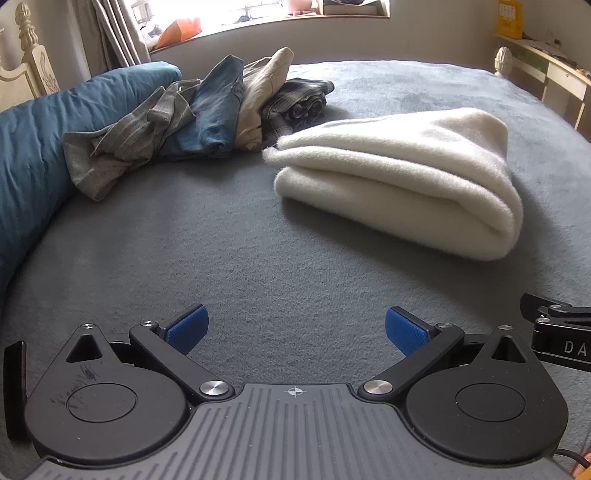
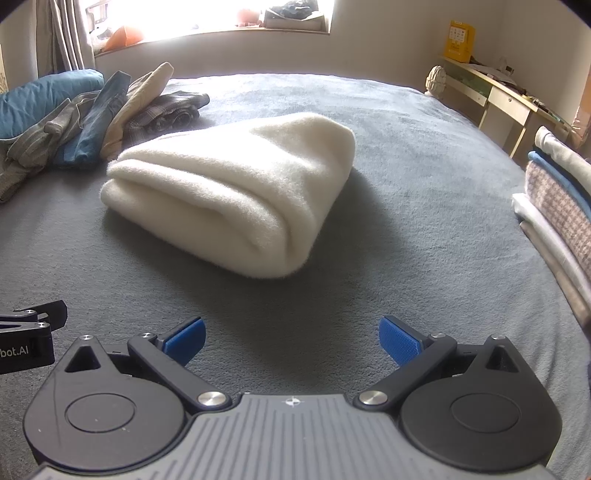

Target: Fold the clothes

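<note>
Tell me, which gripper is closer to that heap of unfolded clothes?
Left. The left gripper faces the unfolded clothes ahead and slightly leftward; for the right gripper the heap sits far off left.

Daylight pours in from the window (image 2: 207, 14) at the far wall, blown out to pure white glare in the right wrist view, and the room reads bright but soft. The folded cream blanket (image 2: 229, 192) throws a gentle shadow toward us on the grey bed (image 2: 406, 155). Both fisheye pictures bend hard at the edges with dark corners; everything stays reasonably sharp.
</note>
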Tool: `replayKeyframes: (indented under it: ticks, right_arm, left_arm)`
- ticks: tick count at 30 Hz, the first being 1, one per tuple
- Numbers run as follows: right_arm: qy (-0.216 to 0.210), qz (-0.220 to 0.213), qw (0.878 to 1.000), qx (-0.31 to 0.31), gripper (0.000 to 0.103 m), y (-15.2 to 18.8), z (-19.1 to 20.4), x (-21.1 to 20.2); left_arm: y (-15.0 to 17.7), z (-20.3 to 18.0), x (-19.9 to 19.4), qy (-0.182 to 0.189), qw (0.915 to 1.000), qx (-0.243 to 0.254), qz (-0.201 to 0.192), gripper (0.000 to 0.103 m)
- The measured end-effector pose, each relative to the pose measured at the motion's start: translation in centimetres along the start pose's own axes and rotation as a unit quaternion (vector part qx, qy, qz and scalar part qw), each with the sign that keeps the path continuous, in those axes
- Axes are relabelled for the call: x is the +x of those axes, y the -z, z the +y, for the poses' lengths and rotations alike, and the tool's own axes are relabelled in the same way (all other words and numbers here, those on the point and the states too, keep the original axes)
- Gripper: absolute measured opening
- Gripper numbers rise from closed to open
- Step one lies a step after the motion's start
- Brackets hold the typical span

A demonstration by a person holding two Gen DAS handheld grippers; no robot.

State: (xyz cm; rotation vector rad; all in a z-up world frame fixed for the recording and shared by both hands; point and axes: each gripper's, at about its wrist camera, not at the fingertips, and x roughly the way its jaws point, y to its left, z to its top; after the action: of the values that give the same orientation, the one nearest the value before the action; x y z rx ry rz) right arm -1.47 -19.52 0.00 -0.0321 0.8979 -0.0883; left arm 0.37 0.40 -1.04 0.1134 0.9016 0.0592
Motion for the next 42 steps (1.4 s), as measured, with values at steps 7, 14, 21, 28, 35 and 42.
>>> replayKeyframes:
  ticks: [7,14,21,28,35,42]
  right_arm:
    - [0.003,-0.001,1.0,-0.002,0.102,0.1,0.1,0.4]
    - [0.007,-0.011,1.0,-0.005,0.102,-0.2,0.3,0.9]
    - [0.017,-0.056,0.998,-0.011,0.102,-1.1,0.1,1.4]
    - [0.004,-0.175,0.981,-0.081,0.103,-4.2,1.4,1.2]
    - [-0.061,-0.241,0.957,-0.151,0.103,-9.6,3.8,4.3]
    - [-0.1,-0.192,0.953,-0.212,0.095,-11.4,7.6,10.0]
  left_arm:
    - [0.2,0.0,0.6,0.0,1.0,0.001,0.007,0.103]
    - [-0.3,0.0,1.5,0.002,1.0,0.005,0.005,0.103]
    - [-1.0,0.3,3.0,0.026,0.9996,-0.002,-0.011,0.103]
    - [-2.7,1.8,5.3,0.076,0.995,-0.056,-0.033,0.103]
    - [-5.0,2.3,8.0,0.068,0.9932,-0.059,-0.074,0.103]
    - [-6.1,2.9,10.2,0.076,0.9893,-0.082,-0.094,0.1]
